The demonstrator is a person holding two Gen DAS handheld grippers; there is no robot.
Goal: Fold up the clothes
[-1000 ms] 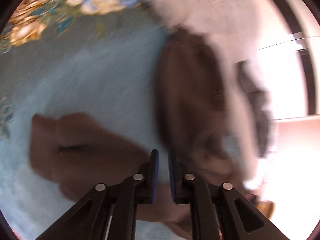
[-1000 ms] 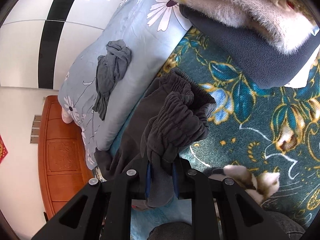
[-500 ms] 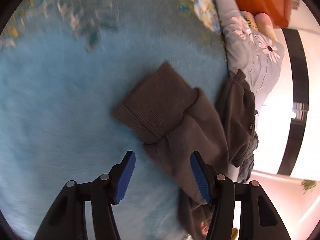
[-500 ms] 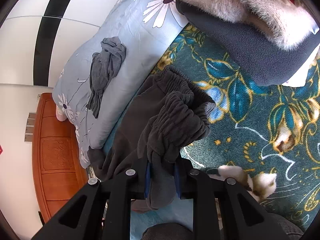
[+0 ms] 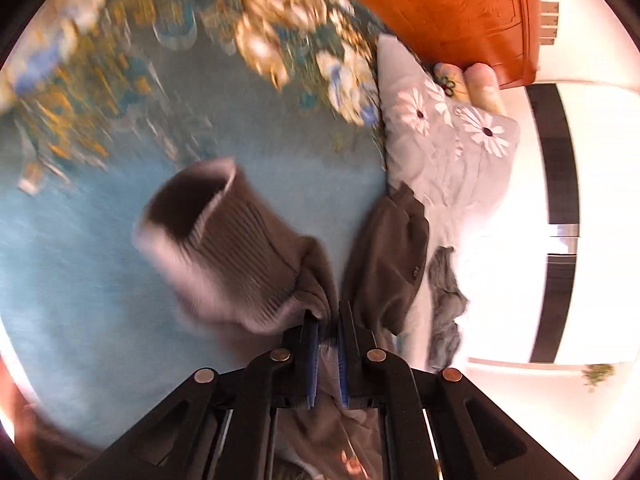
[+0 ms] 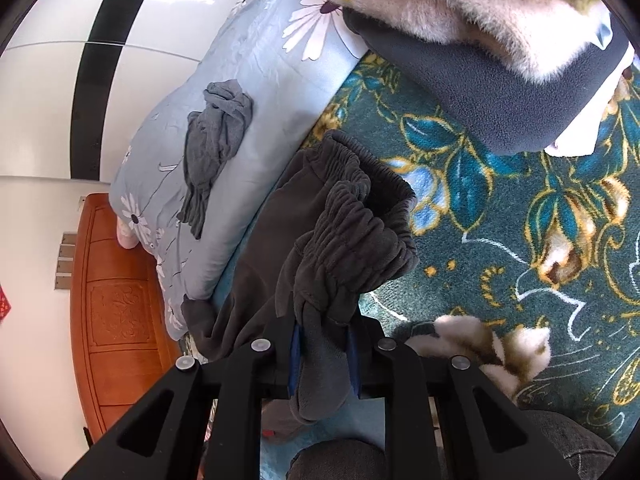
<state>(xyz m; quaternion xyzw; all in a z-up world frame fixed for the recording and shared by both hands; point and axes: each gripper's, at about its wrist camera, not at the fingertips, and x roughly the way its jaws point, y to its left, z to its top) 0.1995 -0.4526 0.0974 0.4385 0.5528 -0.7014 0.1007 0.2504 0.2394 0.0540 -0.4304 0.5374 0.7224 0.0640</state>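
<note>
A pair of dark grey sweatpants lies on the bed. My left gripper (image 5: 328,320) is shut on the leg just behind the ribbed cuff (image 5: 224,240), which hangs open and lifted above the blue blanket. My right gripper (image 6: 324,332) is shut on the gathered elastic waistband (image 6: 352,236) and holds it bunched above the floral bedspread. The rest of the pants (image 5: 384,256) trails along the pillow's edge.
A light blue daisy pillow (image 6: 248,92) lies beside the pants with a crumpled grey garment (image 6: 216,140) on it. A stack of folded fleece clothes (image 6: 500,60) sits at the far right. An orange wooden headboard (image 5: 460,4) stands beyond the pillow.
My left gripper was open over the cuff half a second ago; it has closed on the pant leg and lifted the cuff. My right gripper keeps its hold on the waistband.
</note>
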